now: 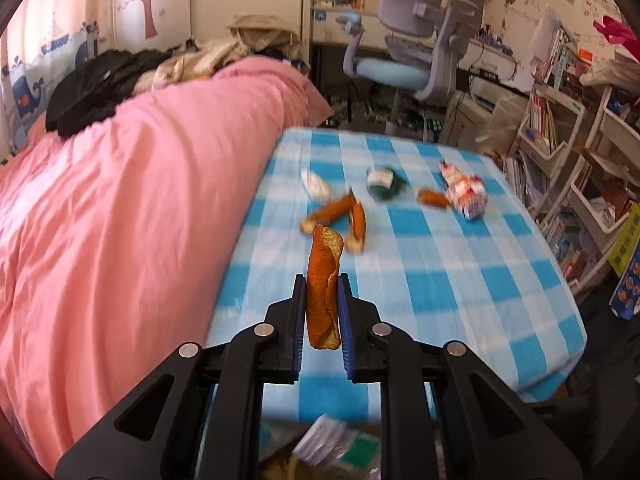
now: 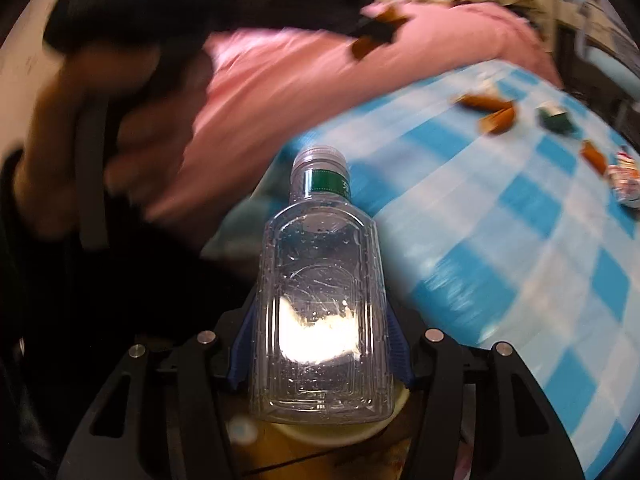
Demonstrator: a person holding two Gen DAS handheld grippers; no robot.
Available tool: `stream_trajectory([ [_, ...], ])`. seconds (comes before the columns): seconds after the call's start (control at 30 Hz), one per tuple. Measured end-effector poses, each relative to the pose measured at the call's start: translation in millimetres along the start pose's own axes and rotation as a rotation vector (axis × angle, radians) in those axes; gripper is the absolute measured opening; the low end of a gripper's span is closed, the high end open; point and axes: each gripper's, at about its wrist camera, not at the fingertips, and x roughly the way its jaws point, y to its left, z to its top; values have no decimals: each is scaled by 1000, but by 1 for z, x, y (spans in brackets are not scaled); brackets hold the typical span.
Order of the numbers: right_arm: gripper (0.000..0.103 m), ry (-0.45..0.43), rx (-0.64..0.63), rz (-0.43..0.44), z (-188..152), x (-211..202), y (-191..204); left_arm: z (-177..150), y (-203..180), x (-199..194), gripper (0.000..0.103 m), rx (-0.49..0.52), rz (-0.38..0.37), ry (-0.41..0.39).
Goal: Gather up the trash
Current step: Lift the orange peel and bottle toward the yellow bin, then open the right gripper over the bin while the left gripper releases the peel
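Your left gripper [image 1: 323,312] pinches a curled orange peel strip [image 1: 323,292] nearly shut above the blue-checked table [image 1: 460,280]; your right gripper [image 2: 320,320], half spread, clamps the clear plastic bottle [image 2: 320,300], both lifted ready for binning

On the table [image 1: 460,280], just right of the bed [image 1: 120,220], peel pieces [image 1: 340,216] lie left, a crumpled wrapper [image 1: 466,192] right, a small carton [image 1: 382,182] between, desk chair [image 1: 416,40] behind.
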Motion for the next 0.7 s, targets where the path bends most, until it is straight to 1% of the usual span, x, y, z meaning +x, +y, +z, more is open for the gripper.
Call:
stream_trajectory([
  [0.03, 55, 40, -20, 4, -5, 8, 6, -10, -1, -1, 15, -8, -8, 27],
  [0.07, 55, 61, -37, -5, -8, 12, 11, -16, -1, -1, 15, -12, -10, 44],
  [0.1, 58, 75, -53, -21, -11, 14, 13, -28, -1, 0, 15, -23, -10, 77],
  [0.13, 64, 82, -54, -36, -13, 13, 12, -37, -1, 0, 15, -34, -12, 107],
  [0.17, 65, 75, -42, -48, -13, 9, 9, -48, -1, 2, 15, -47, -20, 142],
  [0.27, 70, 5, 49, -116, -14, -14, -11, -81, -2, 6, 15, -74, -33, 241],
  [0.37, 77, -122, 178, -226, -16, -46, -40, -110, -11, 6, 15, -59, -57, 324],
  [0.4, 79, -161, 230, -262, -15, -55, -53, -119, -17, 6, 18, -46, -65, 346],
  [0.43, 81, -188, 284, -300, -13, -61, -65, -124, -21, 6, 26, -35, -71, 363],
  [0.47, 82, -209, 340, -343, -11, -66, -79, -130, -25, 5, 38, -24, -71, 377],
  [0.53, 84, -224, 418, -407, -6, -68, -105, -128, -29, 1, 48, -18, -70, 356],
  [0.6, 87, -217, 457, -475, 3, -64, -125, -118, -28, -9, 56, -19, -69, 285],
  [0.67, 88, -203, 494, -520, 8, -61, -151, -102, -27, -19, 69, -20, -41, 193],
  [0.7, 89, -193, 520, -546, 11, -58, -163, -94, -28, -23, 70, -16, -29, 157],
])
